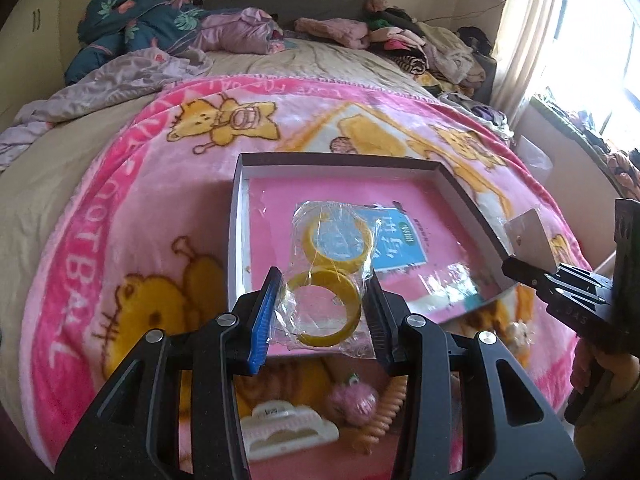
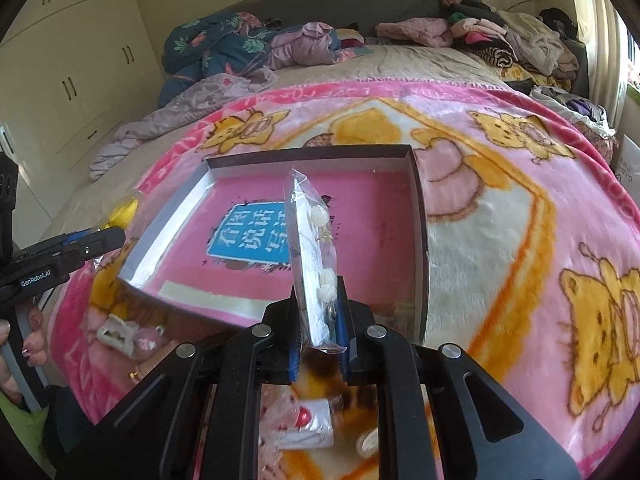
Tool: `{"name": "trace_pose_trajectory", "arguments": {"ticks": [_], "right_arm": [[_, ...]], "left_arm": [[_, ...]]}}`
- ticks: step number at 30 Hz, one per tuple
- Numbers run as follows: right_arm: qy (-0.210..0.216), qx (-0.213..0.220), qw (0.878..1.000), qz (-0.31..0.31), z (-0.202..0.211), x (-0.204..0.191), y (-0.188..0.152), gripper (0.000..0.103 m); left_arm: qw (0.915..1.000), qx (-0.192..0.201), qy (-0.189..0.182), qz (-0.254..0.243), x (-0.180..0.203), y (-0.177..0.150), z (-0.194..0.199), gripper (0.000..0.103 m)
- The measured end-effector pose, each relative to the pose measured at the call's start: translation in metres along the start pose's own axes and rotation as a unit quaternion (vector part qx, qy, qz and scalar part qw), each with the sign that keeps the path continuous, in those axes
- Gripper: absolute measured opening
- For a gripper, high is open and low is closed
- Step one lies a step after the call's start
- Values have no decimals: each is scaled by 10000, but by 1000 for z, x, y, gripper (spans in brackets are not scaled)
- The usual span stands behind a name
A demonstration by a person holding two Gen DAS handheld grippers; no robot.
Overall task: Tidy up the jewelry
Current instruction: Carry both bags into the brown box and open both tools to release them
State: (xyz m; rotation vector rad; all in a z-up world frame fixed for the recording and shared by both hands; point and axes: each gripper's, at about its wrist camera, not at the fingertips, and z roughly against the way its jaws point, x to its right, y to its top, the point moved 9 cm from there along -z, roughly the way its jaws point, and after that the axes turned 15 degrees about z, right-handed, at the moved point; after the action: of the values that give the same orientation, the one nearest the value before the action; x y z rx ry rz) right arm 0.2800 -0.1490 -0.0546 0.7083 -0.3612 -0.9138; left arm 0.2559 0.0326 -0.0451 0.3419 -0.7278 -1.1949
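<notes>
Both grippers are carrying packets over the box on the bed.
Left gripper [image 1: 324, 304] is clamping the bagged yellow bangles [image 1: 325, 304]; right gripper [image 2: 320, 344] is pinching the earring card [image 2: 316, 256] above the pink-lined box [image 2: 224, 172].

The left gripper [image 1: 324, 312] jaws clamp a clear bag of yellow bangles [image 1: 326, 272] above the pink-lined box [image 1: 240, 240]
</notes>
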Motion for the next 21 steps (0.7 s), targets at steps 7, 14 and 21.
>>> {"name": "trace_pose_trajectory", "arguments": {"ticks": [7,14,21], "right_arm": [[-86,-159,9998,-93,-24,15,2,14],[-106,-351,9991,-210,-43,26,-3,14],[-67,-440,9986,-269,-51,28,-7,16]], "left_arm": [[9998,-131,119,4,-4,3,-26,32],[9993,-308,222,10,-10,1,-50,33],[9988,-417,263,23,-13,-2,-59,35]]}}
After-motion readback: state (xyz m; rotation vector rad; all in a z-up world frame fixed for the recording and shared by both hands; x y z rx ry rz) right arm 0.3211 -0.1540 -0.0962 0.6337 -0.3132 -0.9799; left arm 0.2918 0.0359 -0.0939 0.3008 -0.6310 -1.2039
